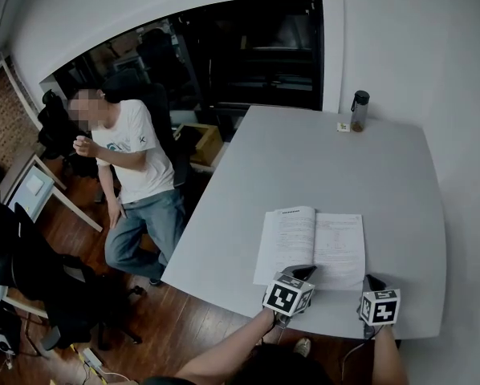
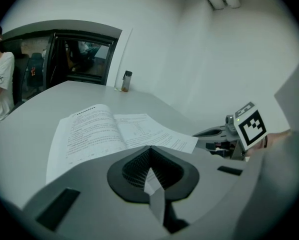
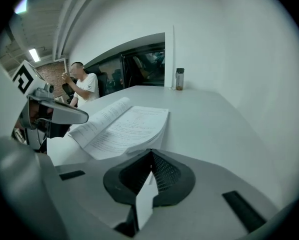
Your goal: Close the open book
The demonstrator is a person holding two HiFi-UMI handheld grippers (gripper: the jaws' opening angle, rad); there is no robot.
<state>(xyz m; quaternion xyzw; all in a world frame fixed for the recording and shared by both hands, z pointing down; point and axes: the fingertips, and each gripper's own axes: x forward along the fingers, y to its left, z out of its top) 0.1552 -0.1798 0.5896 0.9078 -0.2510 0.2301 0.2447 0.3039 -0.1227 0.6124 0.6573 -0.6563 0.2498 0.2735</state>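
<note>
The open book (image 1: 311,245) lies flat on the white table (image 1: 304,159) close to its near edge, with printed pages showing on both sides of the spine. My left gripper (image 1: 303,272) is at the book's near edge, just below the spine, and its jaws are shut and empty. My right gripper (image 1: 372,281) hovers just right of the book's near right corner, also shut with nothing held. In the left gripper view the book (image 2: 114,131) lies just past the closed jaw tips (image 2: 149,148). In the right gripper view the book (image 3: 124,126) lies ahead and to the left of the tips (image 3: 150,150).
A dark bottle (image 1: 359,111) stands at the table's far edge beside a small object. A person in a white shirt (image 1: 132,163) sits left of the table among office chairs. The table's near edge runs right under both grippers.
</note>
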